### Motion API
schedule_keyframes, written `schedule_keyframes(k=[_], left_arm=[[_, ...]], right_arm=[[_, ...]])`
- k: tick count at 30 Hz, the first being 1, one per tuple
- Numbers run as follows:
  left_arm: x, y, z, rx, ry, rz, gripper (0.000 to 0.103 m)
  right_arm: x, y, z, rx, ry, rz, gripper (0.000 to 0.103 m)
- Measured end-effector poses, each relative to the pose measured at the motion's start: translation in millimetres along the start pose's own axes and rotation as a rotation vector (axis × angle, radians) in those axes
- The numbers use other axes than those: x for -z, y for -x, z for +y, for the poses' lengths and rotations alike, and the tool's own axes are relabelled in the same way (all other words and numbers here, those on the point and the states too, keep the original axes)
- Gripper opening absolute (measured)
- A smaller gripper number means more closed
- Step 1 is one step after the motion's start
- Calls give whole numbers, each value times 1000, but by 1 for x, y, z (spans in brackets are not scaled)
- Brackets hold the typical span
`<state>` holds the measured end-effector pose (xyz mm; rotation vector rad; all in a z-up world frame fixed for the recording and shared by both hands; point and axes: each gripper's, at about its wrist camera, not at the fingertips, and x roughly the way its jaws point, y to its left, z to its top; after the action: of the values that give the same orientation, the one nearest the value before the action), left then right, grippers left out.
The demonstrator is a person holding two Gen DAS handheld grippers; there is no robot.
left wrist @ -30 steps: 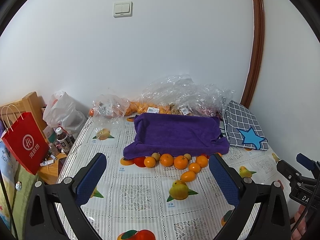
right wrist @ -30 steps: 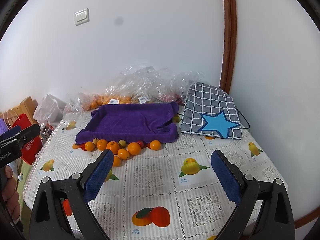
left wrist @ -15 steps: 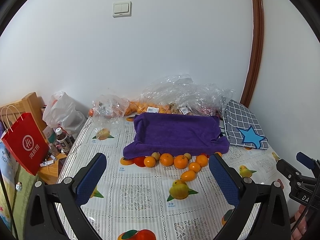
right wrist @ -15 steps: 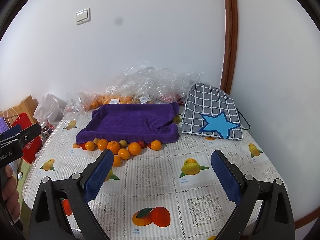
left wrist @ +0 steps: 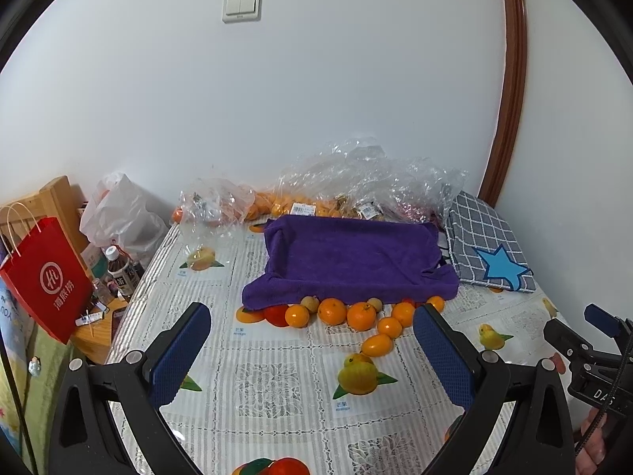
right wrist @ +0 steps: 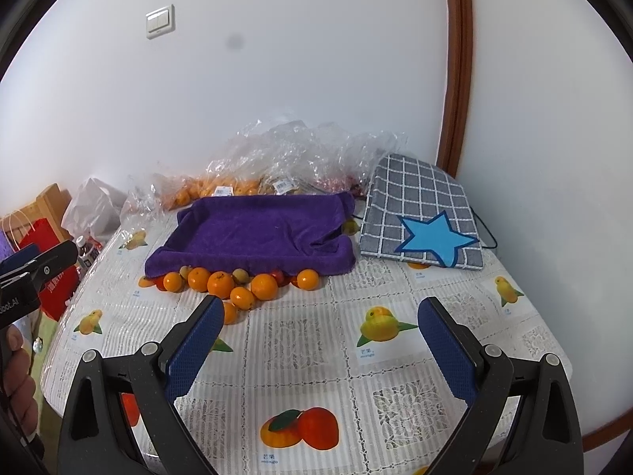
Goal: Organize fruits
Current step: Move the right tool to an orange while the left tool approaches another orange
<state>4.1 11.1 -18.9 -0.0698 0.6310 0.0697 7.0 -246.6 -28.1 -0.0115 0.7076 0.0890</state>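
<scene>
Both tongs (left wrist: 312,340) still wide, oranges (left wrist: 348,314) unmoved

left tool (left wrist: 312,350): black plastic frame, two arms that spread into a wide V
left tool pads (left wrist: 178,352): blue, with a fine mesh grip texture
left tool screws (left wrist: 135,356): round silver heads at the arm joints
right tool (right wrist: 321,342): same black frame (a twin of the left one)
right tool pads (right wrist: 447,346): blue, fine mesh texture
right tool screws (right wrist: 490,350): silver, at the joints and on the outer arms
markings: white letters on each tool's black body as seen from the other camera, only partly readable
cable (left wrist: 601,415): thin, black, beside the right tool's body
hand (right wrist: 16,384): fingers wrapped around the left tool's handle; no sleeve in view
</scene>
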Motion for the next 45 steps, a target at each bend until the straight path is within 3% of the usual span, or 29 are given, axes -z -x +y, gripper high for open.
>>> schedule_keyframes(k=[9,21,25,33,35,41,45], left_arm=[[11,-47,13,-23,9,64,103],[33,-116,35,-46,13,180,102],[38,-134,42,-44,15,206,101],[44,-164,59,-59,4,248,99],[48,-171,65,-52,26,268,94],[59,-187,78,-36,69,328,81],[68,-195,81,-39,65,337,75]], right_arm=[[11,-39,10,46,46,54,99],[35,-123,15,21,103,141,98],[37,-152,11,35,93,184,87],[35,-189,-5,15,19,211,83],[36,-199,-4,33,29,224,75],[40,-223,0,19,49,276,73],[42,-227,-1,4,42,260,71]])
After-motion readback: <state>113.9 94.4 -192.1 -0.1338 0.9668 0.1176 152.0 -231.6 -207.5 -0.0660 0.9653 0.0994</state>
